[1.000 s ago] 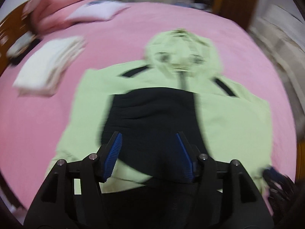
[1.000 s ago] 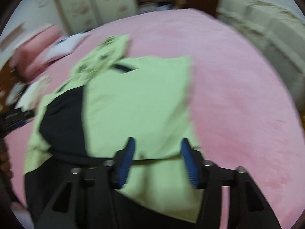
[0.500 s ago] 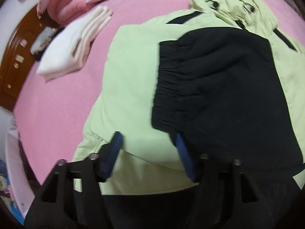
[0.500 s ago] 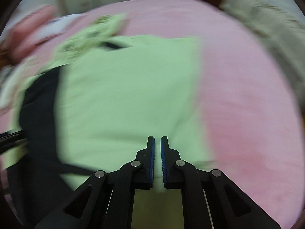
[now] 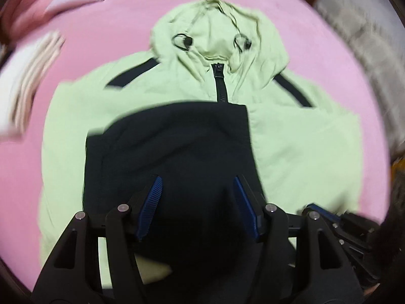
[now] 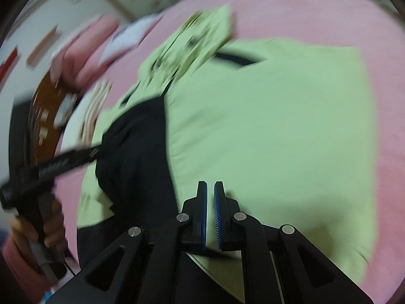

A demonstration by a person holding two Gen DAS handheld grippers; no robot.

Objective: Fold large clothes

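Both claws hang over the near hem of the jacket: the left claw [image 5: 197, 202] stands wide open above the black panel with nothing between its blue pads, while the right claw [image 6: 210, 212] has its pads drawn almost together, a thin slit left; whether cloth is pinched in it cannot be told. Largest in view is the pink bed [image 5: 121, 25], which carries everything. On it lies the light green hooded jacket [image 5: 303, 152], spread flat with its hood [image 5: 217, 33] at the far end. A black panel [image 5: 177, 152] covers the jacket's near middle, and a black zipper [image 5: 220, 83] runs from it up to the hood. Far left on the bed sits a stack of folded white cloth [image 5: 22, 86].
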